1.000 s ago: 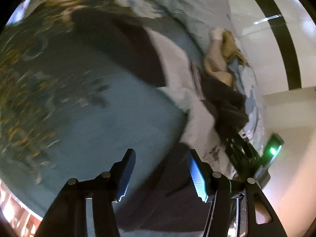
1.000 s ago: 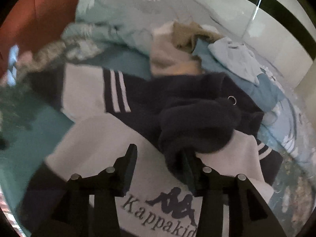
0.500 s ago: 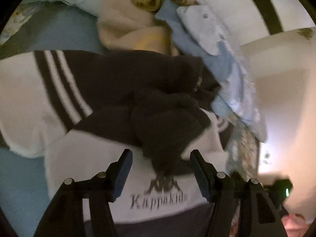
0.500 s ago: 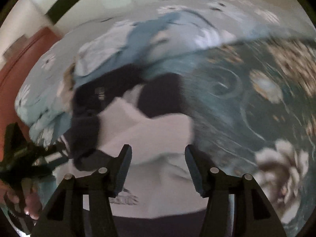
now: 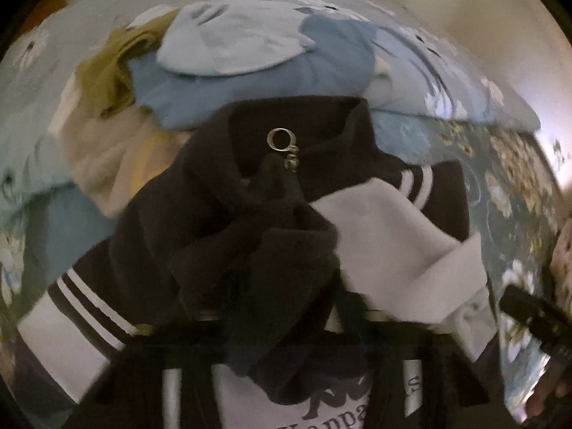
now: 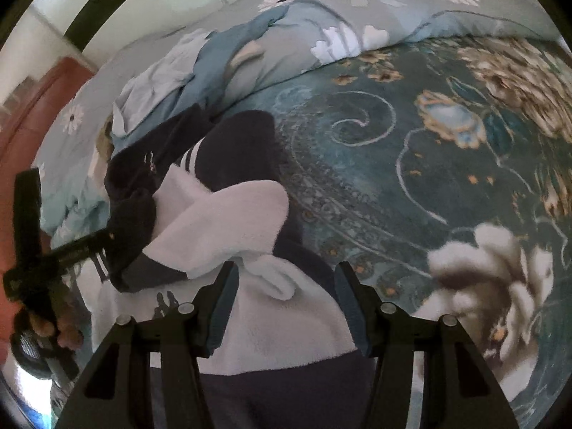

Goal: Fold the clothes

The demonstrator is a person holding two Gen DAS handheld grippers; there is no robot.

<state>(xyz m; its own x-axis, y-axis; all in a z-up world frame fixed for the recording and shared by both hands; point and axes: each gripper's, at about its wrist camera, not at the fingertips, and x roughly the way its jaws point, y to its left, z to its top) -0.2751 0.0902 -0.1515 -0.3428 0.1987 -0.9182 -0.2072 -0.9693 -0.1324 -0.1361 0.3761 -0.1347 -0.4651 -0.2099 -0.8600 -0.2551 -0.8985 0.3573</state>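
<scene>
A navy and white fleece jacket (image 5: 228,221) with a ring zip pull (image 5: 280,140) lies crumpled on the bed; it also shows in the right wrist view (image 6: 221,214). My left gripper (image 5: 282,307) is pushed into the bunched navy fabric, which hides its fingers, so I cannot tell how the jaws stand. From the right wrist view the left gripper (image 6: 103,239) reaches into the navy collar. My right gripper (image 6: 286,307) is open over the jacket's white front near the hem, with nothing between its fingers.
A pile of other clothes lies behind the jacket: a light blue garment (image 5: 232,46), an olive one (image 5: 107,68), a beige one (image 5: 103,164). A floral duvet (image 6: 321,28) is bunched at the back. The teal floral bedspread (image 6: 429,150) extends right.
The left gripper has pushed forward into the navy collar fabric, which now covers its fingers. The right gripper has shifted slightly closer over the white front and stays open.
</scene>
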